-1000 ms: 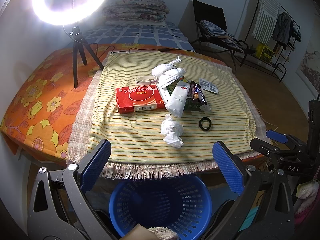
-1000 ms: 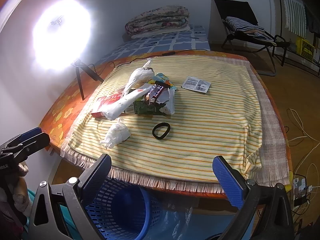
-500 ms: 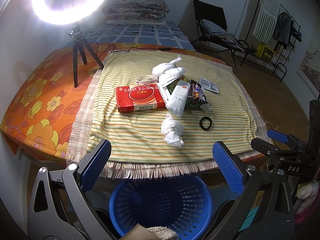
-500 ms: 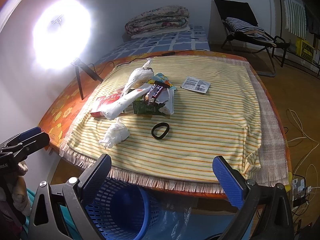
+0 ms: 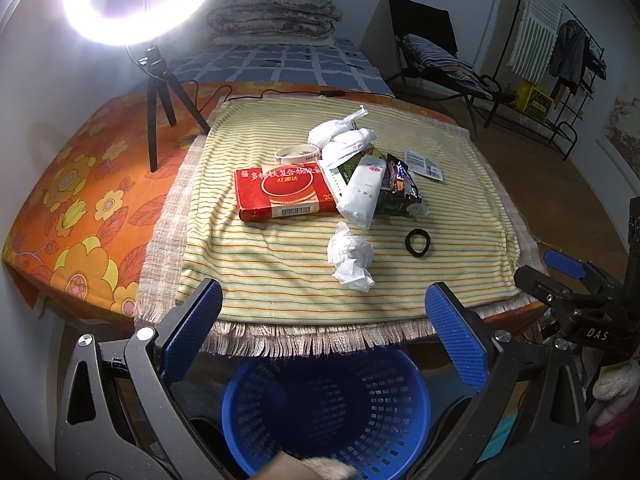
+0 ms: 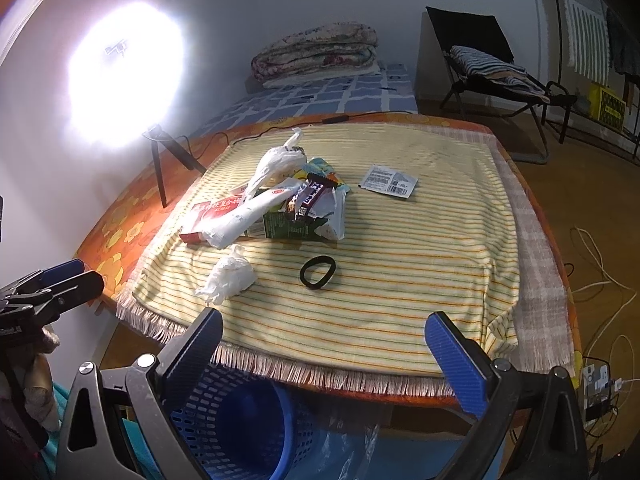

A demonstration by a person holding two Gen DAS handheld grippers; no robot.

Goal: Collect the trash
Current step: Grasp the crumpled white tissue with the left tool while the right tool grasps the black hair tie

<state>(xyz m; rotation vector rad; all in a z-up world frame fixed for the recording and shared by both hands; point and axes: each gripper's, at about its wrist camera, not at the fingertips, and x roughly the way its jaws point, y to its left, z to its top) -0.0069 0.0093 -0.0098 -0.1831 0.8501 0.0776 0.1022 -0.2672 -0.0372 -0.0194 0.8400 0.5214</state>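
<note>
tissue (image 5: pixel 351 258) left of band (image 5: pixel 417 243) | box (image 5: pixel 280 191) behind | basket (image 5: pixel 326 408) below table edge

Open striped cloth (image 6: pixel 400 280) is left along the worktop's near edge; passage is obstructed by crumpled tissue (image 5: pixel 350 258), black ring (image 5: pixel 417 243) and the wrapper pile (image 5: pixel 360 180).

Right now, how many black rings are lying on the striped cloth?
1. The black ring lies alone on the striped cloth, right of the crumpled tissue and nearer than the wrapper pile, which could hide more.

"DAS" – white letters on right gripper (image 5: pixel 576 280) body; other print unreadable.
</note>
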